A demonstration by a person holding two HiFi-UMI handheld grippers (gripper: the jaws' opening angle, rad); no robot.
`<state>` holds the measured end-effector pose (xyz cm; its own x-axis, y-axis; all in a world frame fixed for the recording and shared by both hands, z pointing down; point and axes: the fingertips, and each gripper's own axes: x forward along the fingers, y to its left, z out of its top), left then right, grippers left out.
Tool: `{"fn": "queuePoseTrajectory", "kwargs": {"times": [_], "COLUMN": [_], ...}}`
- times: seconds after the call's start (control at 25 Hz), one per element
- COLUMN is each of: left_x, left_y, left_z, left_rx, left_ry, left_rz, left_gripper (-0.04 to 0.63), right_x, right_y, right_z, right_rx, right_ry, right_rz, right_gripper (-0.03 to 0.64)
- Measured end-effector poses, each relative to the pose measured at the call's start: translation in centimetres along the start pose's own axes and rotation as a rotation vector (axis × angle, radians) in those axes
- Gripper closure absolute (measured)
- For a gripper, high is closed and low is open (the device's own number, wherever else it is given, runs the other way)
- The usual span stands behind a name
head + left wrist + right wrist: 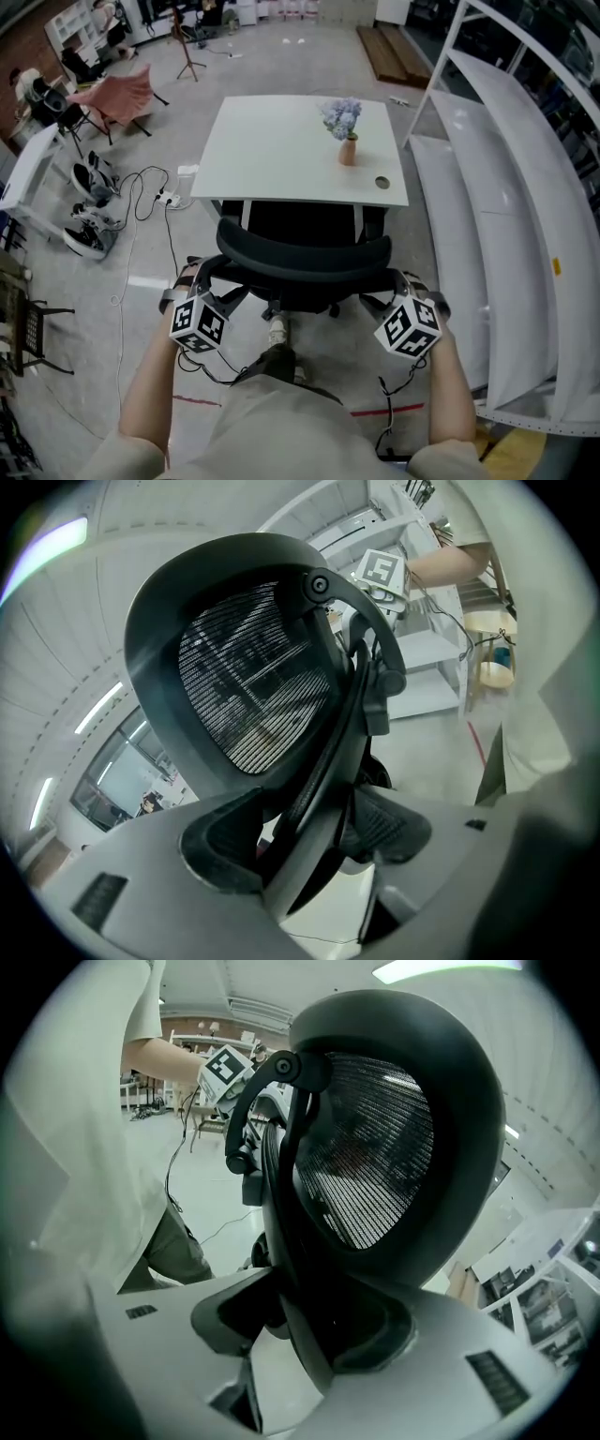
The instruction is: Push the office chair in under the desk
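Chair [305, 255] in left tool [199, 284], right tool [406, 289]

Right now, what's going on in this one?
A person stands behind a black office chair, a gripper in each hand. The left gripper and the right gripper each have their jaws closed on a side edge of its mesh back. The chair faces a white desk carrying a vase of flowers. Its back stands short of the desk's near edge, so the push isn't finished.
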<state>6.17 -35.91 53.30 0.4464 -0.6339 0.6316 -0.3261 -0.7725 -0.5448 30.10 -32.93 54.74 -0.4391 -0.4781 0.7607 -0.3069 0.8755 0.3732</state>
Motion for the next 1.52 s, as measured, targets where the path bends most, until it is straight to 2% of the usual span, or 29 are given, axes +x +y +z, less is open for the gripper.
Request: {"fn": "queuePoseTrajectory", "kwargs": {"times": [0.32, 1.2, 1.52], "left_x": [2.1, 11.5, 13.7], "left_y": [1.9, 13.5, 16.7], "left_z": [0.5, -0.1, -0.7], "left_rx": [0.013, 0.026, 0.039], "left_ry": [-0.004, 0.017, 0.012], "left_rz": [0.034, 0.064, 0.078], "left_gripper": [0.295, 0.299, 0.302], "right_x": [1.3, 8.6, 10.9], "right_y": [-3.2, -16.7, -20.1], "right_z": [-0.6, 0.6, 1.4], "right_rx": [-0.007, 0.029, 0.058], "right_ry": [-0.007, 0.011, 0.037], "right_rz": [-0.032, -0.067, -0.088], "right_gripper": [0.419, 0.403, 0.396]}}
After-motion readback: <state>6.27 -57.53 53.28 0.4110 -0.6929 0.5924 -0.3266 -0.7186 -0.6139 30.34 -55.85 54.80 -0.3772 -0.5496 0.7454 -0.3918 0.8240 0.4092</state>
